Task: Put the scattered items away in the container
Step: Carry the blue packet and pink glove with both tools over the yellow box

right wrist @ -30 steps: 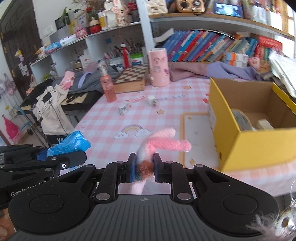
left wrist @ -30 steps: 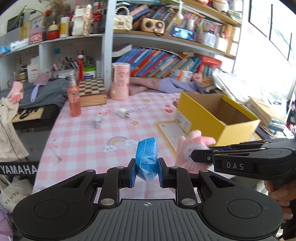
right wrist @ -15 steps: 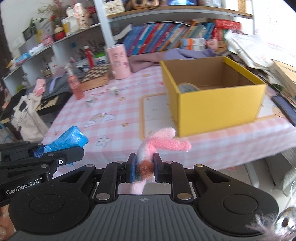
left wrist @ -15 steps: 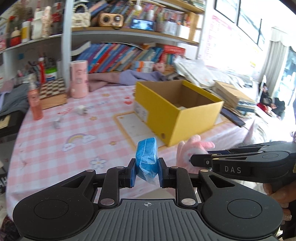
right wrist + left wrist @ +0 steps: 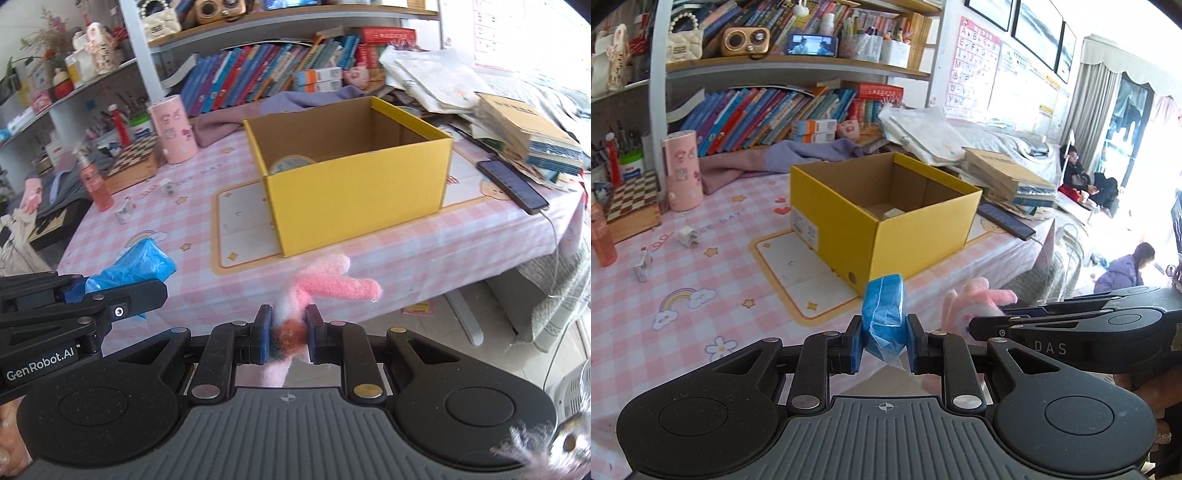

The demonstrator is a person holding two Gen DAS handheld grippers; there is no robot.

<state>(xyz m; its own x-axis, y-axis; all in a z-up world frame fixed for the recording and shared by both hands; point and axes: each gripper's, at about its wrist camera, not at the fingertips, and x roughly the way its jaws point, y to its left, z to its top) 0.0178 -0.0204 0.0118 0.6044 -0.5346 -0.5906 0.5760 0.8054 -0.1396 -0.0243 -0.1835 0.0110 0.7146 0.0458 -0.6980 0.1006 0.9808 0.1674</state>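
So both hands are loaded and neither load is over the box yet. The left gripper has its jaws clamped on a crinkly blue plastic-wrapped packet, low centre of the left wrist view. The right gripper is pinched tight on the cuff of a fluffy pink knitted glove, whose fingers stick out to the right, low centre of the right wrist view. Each gripper also shows in the other's view: right one lower right, left one lower left.

The open yellow cardboard box sits mid-frame on the pink checked tablecloth, resting on a white mat with an orange border. It already holds something: a round roll-like thing shows at its left inner wall, plus a small pale item on the floor.

Judging from this, the step in hand is carrying both things to the box, and they're short of its near wall. To do it well, each gripper should probably clear the rim first, then release only when the item is plainly above the opening. The glove is floppy, so a finger could catch on the edge and hang outside; letting go nearer the middle seems safer. Dropping one at a time would keep the two grippers from bumping.

Leftovers for later: a white plug cube and a small stick-like packet at centre left.
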